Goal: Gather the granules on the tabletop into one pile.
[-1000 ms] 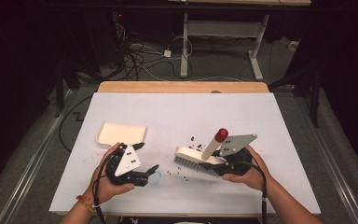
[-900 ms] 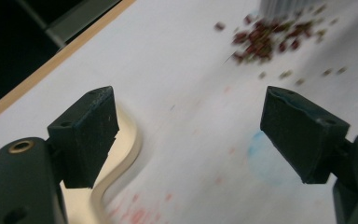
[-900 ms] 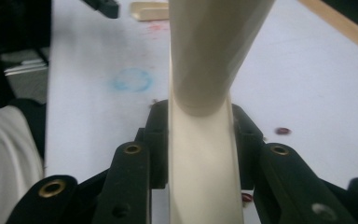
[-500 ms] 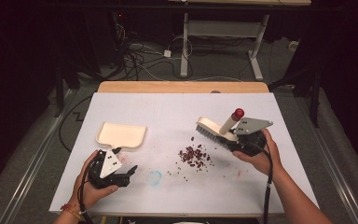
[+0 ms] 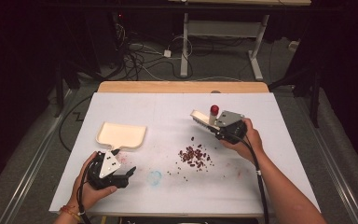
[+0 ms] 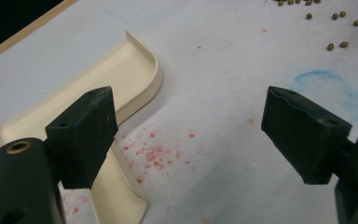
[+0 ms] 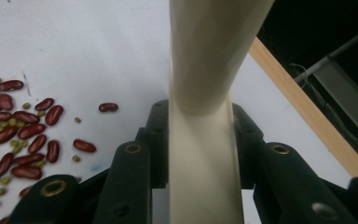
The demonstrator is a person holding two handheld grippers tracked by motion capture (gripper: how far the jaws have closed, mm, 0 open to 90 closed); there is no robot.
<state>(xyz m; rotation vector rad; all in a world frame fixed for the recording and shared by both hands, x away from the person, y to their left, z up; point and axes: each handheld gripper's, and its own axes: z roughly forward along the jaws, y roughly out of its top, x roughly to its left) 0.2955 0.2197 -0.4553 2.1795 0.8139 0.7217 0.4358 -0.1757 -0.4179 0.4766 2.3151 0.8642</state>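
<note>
A cream dustpan (image 5: 121,134) lies flat on the white table, left of centre; in the left gripper view its pan (image 6: 116,79) and handle reach down past my left jaw. My left gripper (image 5: 127,174) (image 6: 205,126) stands open just in front of that handle, with nothing between the jaws. My right gripper (image 5: 223,129) (image 7: 200,140) is shut on the cream handle of a hand brush (image 5: 200,118) with a red end cap (image 5: 214,109), held above the table behind a pile of red beans and small green ones (image 5: 195,156) (image 7: 18,130).
The white sheet (image 5: 177,112) covers a wooden tabletop whose far edge (image 5: 182,87) shows. A blue ring mark (image 5: 154,177) (image 6: 328,88) and red specks (image 6: 154,151) stain the sheet. Floor cables and desk legs lie beyond the table.
My right gripper has carried the brush up and back off the beans, which now lie bare. My left gripper has drawn back leftward to the dustpan's handle.
</note>
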